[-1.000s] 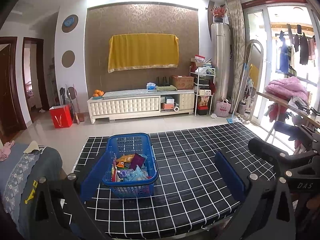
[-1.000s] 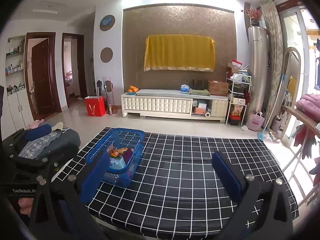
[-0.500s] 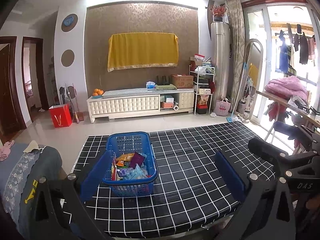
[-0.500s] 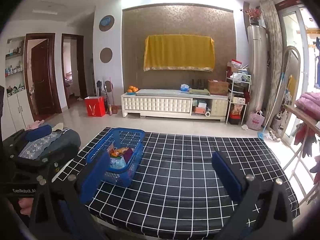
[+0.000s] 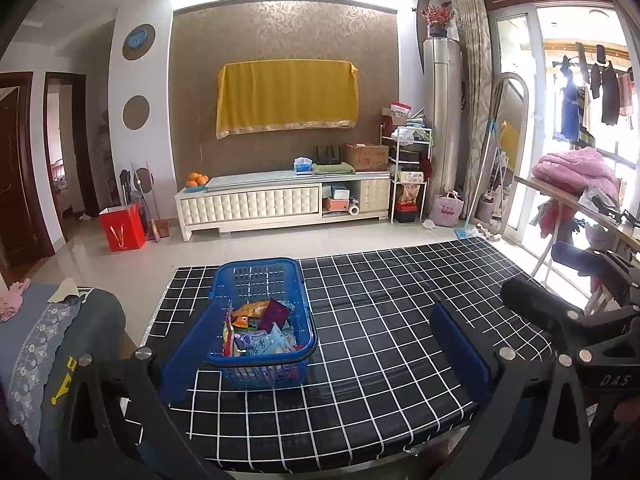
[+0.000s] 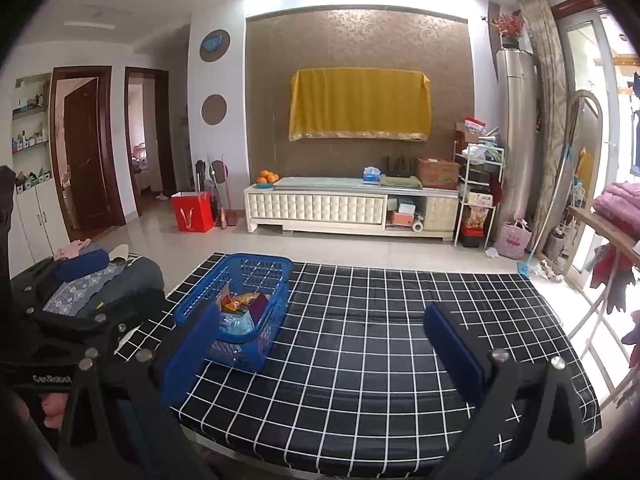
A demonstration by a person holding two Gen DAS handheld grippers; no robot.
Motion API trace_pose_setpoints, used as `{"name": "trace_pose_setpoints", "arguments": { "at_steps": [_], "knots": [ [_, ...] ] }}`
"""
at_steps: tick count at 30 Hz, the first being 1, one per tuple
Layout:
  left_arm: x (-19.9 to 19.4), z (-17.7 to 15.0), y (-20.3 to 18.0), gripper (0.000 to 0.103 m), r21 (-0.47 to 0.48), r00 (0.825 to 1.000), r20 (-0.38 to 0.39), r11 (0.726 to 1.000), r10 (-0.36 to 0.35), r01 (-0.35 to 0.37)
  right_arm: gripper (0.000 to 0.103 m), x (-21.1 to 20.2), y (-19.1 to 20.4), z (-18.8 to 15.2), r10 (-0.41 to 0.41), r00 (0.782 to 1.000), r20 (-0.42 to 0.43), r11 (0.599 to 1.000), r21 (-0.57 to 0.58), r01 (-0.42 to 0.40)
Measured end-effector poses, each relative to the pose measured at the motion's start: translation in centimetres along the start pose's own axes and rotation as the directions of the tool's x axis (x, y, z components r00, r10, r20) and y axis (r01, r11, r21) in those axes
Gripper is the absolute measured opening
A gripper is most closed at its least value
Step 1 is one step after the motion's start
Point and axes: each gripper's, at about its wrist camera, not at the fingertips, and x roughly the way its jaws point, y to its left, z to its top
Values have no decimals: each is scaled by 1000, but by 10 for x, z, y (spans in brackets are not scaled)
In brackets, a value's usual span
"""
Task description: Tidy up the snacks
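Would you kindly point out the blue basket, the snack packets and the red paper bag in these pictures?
blue basket (image 5: 256,266), left wrist view, on its far rim.
snack packets (image 5: 260,326), left wrist view, on the pile inside the basket.
red paper bag (image 6: 192,212), right wrist view, on its front face.

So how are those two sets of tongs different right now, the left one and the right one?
Little separates them. The left tongs have the blue basket of snack packets framed just inside their left pad, while the right tongs look mostly at bare checked tablecloth, the basket off beside their left pad. What they share: both are open, hold nothing, have blue pads on black frames, and hover at the table's near edge.
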Motion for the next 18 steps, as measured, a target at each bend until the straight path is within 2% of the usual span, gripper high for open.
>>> {"name": "trace_pose_setpoints", "arguments": {
  "at_steps": [18],
  "knots": [
    [-3, -1, 0, 103, 9, 1000, 7, 1000, -22, 22, 103, 5, -3, 0, -15, 1000, -14, 1000, 18, 15]
  ]
}}
